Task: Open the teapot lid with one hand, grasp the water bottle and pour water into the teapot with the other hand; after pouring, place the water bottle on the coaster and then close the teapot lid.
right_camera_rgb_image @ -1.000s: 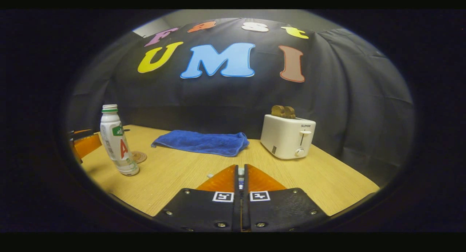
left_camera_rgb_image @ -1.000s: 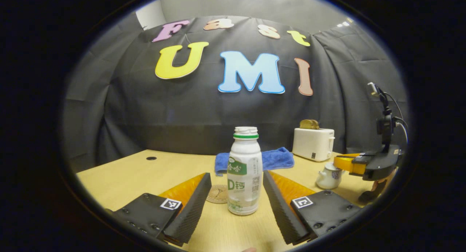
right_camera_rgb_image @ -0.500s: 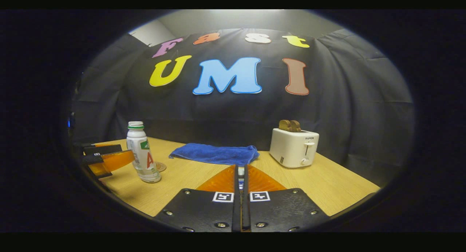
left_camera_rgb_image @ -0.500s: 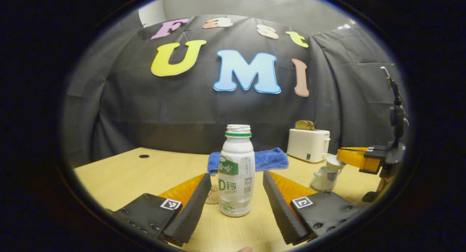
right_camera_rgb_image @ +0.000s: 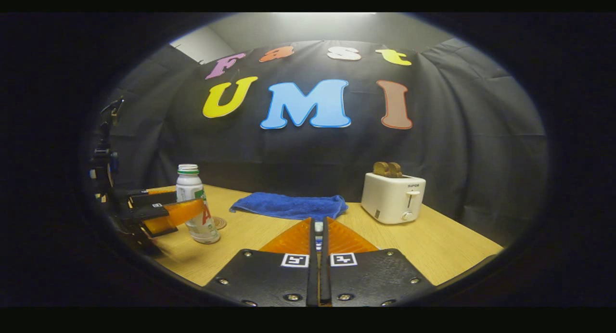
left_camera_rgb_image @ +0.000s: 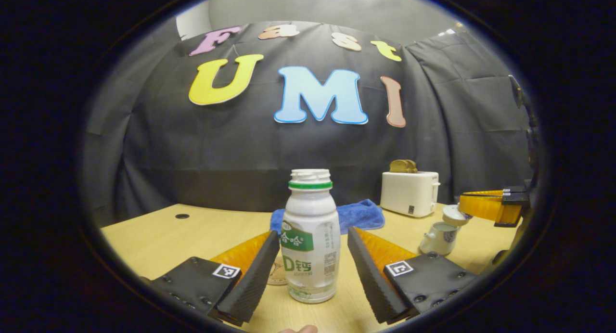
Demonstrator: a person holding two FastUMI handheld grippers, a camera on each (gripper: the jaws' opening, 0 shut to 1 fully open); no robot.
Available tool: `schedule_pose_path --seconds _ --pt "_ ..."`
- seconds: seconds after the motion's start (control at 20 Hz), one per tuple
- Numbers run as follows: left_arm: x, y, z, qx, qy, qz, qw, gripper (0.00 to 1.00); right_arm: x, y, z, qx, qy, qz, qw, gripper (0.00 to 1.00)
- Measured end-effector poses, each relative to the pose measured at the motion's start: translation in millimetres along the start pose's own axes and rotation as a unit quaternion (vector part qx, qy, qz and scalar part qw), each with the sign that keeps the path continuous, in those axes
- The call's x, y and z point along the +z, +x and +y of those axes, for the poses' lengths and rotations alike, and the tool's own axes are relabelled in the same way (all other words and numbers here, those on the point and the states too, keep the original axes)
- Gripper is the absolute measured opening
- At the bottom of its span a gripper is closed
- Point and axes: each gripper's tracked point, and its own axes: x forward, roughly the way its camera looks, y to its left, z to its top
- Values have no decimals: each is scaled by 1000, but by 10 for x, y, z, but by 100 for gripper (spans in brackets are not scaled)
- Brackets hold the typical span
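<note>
Water bottle [left_camera_rgb_image: 310, 236] stands upright on the desk [left_camera_rgb_image: 159, 236], uncapped, between the spread fingers of the left gripper [left_camera_rgb_image: 310, 263]; the left finger lies just beside its lower body, the right one apart from it, so the fingers are not clamped on it. A round coaster [left_camera_rgb_image: 276, 274] lies on the desk just behind the bottle, partly hidden by it and by the left finger. To the right, the teapot [left_camera_rgb_image: 437, 237] sits on the desk, and the right gripper [left_camera_rgb_image: 469, 209] holds the lid [left_camera_rgb_image: 454, 215] lifted just above the pot's opening. In the right gripper view its fingers [right_camera_rgb_image: 332, 236] are pressed close together, a small white knob showing between them. Behind the bottle a folded blue towel [left_camera_rgb_image: 358, 214] lies on the desk, and a white toaster [left_camera_rgb_image: 409, 193] with bread in its slots stands near the back wall.
</note>
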Motion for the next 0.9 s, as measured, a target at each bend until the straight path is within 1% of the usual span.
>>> schedule_pose_path --seconds 0.05,0.1,0.2,0.25,0.3,0.4,0.55,0.7,0.75,0.8,0.85,0.9 --pt "-42 48 22 0 3 5 1000 87 1 1 7 1 0 0 1000 2" --pt "-97 76 43 3 6 12 1000 100 -4 2 12 2 0 0 1000 2" --pt "-87 101 31 1 17 11 1000 100 -10 -5 25 5 1 1 1000 2" --pt "-85 127 8 -2 20 9 1000 100 -15 -8 31 6 1 2 1000 0" --pt "-102 169 5 -2 22 7 1000 95 -18 -11 35 6 -1 2 1000 2" --pt "-89 130 44 4 19 8 1000 84 9 -36 40 7 -4 -3 1000 2" --pt "-96 49 10 0 16 19 1000 82 59 -125 81 14 -3 -9 1000 2" --pt "-70 -28 -48 -7 27 29 999 81 97 -394 165 31 9 -11 999 2" --pt "-78 -40 -82 -10 40 30 999 81 127 -498 172 33 6 -15 999 2" --pt "-28 -49 -96 -11 58 29 998 75 148 -629 177 36 1 -19 999 2" --pt "2 -47 -113 -12 81 28 996 81 153 -771 179 40 -4 -22 999 2" --pt "35 -30 -117 -14 101 27 994 81 141 -901 166 40 -8 -24 999 2"
